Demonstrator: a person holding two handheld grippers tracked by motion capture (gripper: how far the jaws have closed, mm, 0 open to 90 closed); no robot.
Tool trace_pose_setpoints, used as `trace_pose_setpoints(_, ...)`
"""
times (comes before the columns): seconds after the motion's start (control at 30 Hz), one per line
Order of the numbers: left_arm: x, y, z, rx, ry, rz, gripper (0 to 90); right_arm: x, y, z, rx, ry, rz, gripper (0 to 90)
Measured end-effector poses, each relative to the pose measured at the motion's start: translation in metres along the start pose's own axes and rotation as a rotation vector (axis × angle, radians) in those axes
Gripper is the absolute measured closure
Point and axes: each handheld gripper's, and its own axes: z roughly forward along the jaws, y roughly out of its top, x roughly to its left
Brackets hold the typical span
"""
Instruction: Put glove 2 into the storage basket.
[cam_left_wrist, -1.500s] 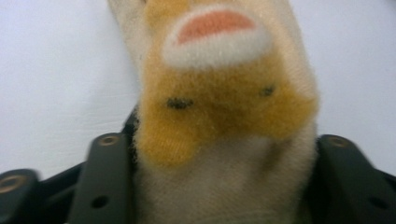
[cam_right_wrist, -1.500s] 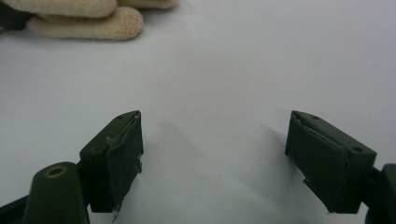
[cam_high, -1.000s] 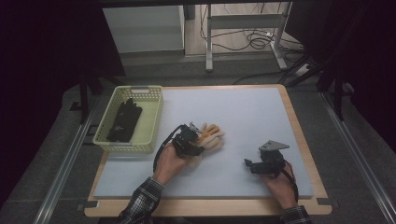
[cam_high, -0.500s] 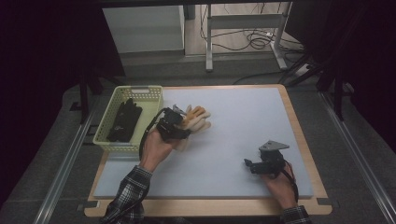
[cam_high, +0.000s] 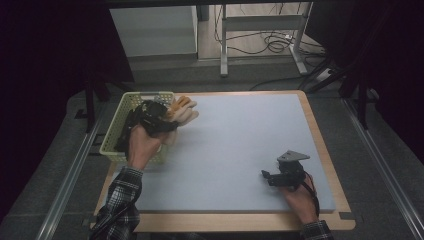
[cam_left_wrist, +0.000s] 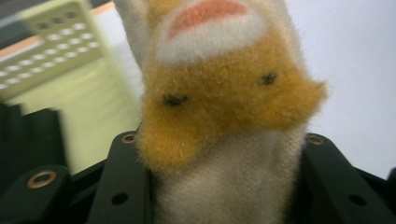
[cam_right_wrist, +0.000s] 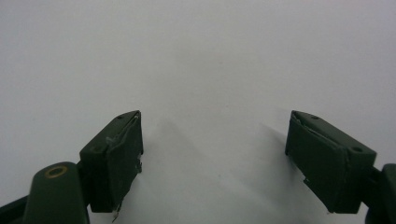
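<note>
Carried leftward since the earlier frame, the plush toy (cam_high: 181, 111) now hangs at the basket's (cam_high: 112, 144) right rim, clamped in the left gripper's (cam_high: 159, 120) fingers. Only the release seems left, probably above dark items already inside; the right gripper (cam_high: 270, 178) rests wide apart, far from the basket.

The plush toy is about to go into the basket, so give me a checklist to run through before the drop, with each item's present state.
1. Left gripper clamped on the plush toy: ok; the left gripper view has the toy squeezed between the jaws.
2. Toy lifted off the table: ok.
3. Toy over the basket opening: not ok; it hangs at the right rim, partly over the table.
4. Room in the basket: cannot tell; dark items lie inside.
5. Right gripper out of the way: ok; open, resting on the table far from the basket.
</note>
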Motion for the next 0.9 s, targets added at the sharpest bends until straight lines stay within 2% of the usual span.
trace_pose_setpoints(0.23,0.034,-0.005,-0.010,0.000,0.076,-0.055,55.9,0.000,0.000,0.000,0.000,0.000,0.000,18.8)
trace_pose_setpoints(0.47,0.063,-0.012,-0.010,0.020,0.130,-0.117,55.6,0.000,0.000,0.000,0.000,0.000,0.000,18.7)
trace_pose_setpoints(0.63,0.077,-0.017,0.004,0.056,0.149,-0.148,55.4,0.000,0.000,0.000,0.000,0.000,0.000,18.8)
trace_pose_setpoints(0.9,0.083,-0.022,0.041,0.133,0.154,-0.154,55.1,0.000,0.000,0.000,0.000,0.000,0.000,18.8)
